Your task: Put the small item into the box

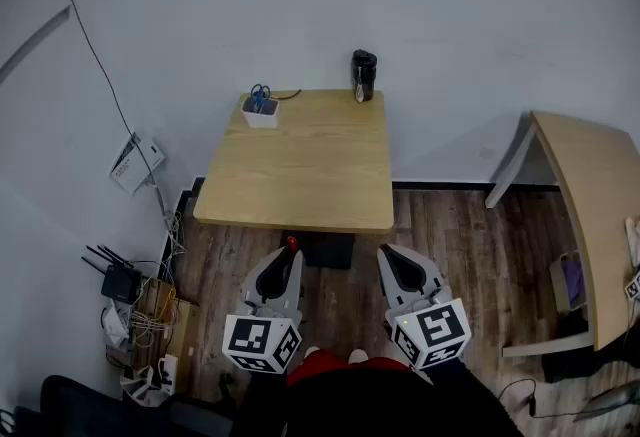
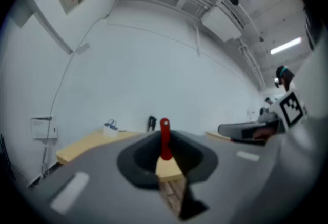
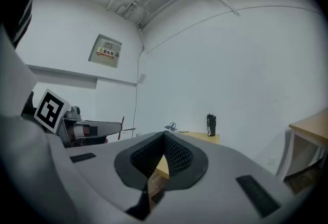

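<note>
The small red item is pinched between the closed jaws of the left gripper, in the lower middle of the head view. It stands upright, its long axis running out past the jaw tips and its holed end pointing away. The box, a white open one with blue-handled scissors standing in it, is seen above and slightly left of that gripper, at the far left corner of the table and well apart from the item. The left gripper is judged the nearer of the two, so a reach forward across the tabletop seems to be called for. Further right, the right gripper is held beside the left, its jaws pressed together with nothing between them. The light wood tabletop is bare apart from the box and a black flask at its far right corner. Cables and a router are seen at the lower left, a wooden floor is seen below the table, and a second table is seen at the right edge.
</note>
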The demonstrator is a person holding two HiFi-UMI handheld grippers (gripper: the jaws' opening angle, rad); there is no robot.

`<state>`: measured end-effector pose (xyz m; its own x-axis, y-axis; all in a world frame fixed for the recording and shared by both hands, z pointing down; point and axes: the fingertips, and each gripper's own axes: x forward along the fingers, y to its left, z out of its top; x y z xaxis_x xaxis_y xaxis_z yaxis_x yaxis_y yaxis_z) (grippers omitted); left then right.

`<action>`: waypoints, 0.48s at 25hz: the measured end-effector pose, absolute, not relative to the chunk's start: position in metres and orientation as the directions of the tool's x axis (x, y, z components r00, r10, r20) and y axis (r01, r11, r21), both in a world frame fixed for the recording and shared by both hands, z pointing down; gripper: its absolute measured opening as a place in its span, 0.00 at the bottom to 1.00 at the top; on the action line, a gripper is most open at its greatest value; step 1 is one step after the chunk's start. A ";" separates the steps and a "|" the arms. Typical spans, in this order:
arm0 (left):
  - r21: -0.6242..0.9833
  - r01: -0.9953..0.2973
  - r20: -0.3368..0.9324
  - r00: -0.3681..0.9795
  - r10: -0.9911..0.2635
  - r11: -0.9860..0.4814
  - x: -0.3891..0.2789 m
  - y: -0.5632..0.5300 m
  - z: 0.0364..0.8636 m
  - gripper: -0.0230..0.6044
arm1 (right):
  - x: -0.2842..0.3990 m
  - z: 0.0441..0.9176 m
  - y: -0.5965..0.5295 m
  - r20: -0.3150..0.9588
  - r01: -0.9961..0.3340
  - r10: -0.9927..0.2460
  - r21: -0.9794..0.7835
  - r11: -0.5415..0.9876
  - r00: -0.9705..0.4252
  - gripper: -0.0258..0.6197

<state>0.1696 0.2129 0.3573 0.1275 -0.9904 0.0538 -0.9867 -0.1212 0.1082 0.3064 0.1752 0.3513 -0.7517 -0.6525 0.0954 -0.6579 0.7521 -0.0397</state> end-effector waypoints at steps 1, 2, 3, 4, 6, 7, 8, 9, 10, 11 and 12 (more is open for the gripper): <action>0.106 -0.987 0.052 0.128 -0.990 -0.122 0.170 0.213 0.357 0.12 | 0.306 0.351 0.175 0.093 -0.657 -0.652 -0.040 0.753 -0.752 0.05; 0.103 -0.987 0.051 0.128 -0.990 -0.122 0.170 0.212 0.356 0.12 | 0.305 0.351 0.175 0.090 -0.657 -0.652 -0.040 0.753 -0.753 0.05; 0.102 -0.987 0.051 0.127 -0.991 -0.122 0.170 0.212 0.357 0.12 | 0.305 0.350 0.175 0.086 -0.656 -0.652 -0.041 0.753 -0.753 0.05; 0.101 -0.988 0.053 0.126 -0.991 -0.120 0.171 0.212 0.358 0.12 | 0.306 0.350 0.175 0.083 -0.657 -0.652 -0.043 0.753 -0.753 0.05; 0.105 -0.988 0.061 0.121 -0.991 -0.115 0.173 0.213 0.361 0.12 | 0.309 0.351 0.175 0.078 -0.658 -0.654 -0.050 0.751 -0.753 0.05; 0.108 -0.988 0.064 0.119 -0.991 -0.112 0.174 0.213 0.362 0.12 | 0.311 0.351 0.176 0.078 -0.659 -0.654 -0.056 0.750 -0.752 0.05; 0.110 -0.988 0.066 0.116 -0.991 -0.109 0.175 0.214 0.362 0.12 | 0.313 0.352 0.176 0.077 -0.660 -0.655 -0.062 0.749 -0.751 0.05; 0.111 -0.988 0.066 0.113 -0.991 -0.106 0.175 0.215 0.362 0.12 | 0.314 0.352 0.176 0.077 -0.661 -0.656 -0.067 0.748 -0.751 0.05; 0.109 -0.989 0.064 0.110 -0.992 -0.103 0.174 0.216 0.361 0.12 | 0.315 0.352 0.176 0.077 -0.662 -0.657 -0.071 0.747 -0.750 0.05; 0.106 -0.989 0.063 0.106 -0.992 -0.099 0.173 0.217 0.360 0.12 | 0.315 0.352 0.176 0.076 -0.662 -0.657 -0.074 0.746 -0.750 0.05; 0.101 -0.990 0.061 0.101 -0.993 -0.094 0.172 0.218 0.358 0.12 | 0.314 0.353 0.176 0.077 -0.661 -0.656 -0.078 0.746 -0.750 0.05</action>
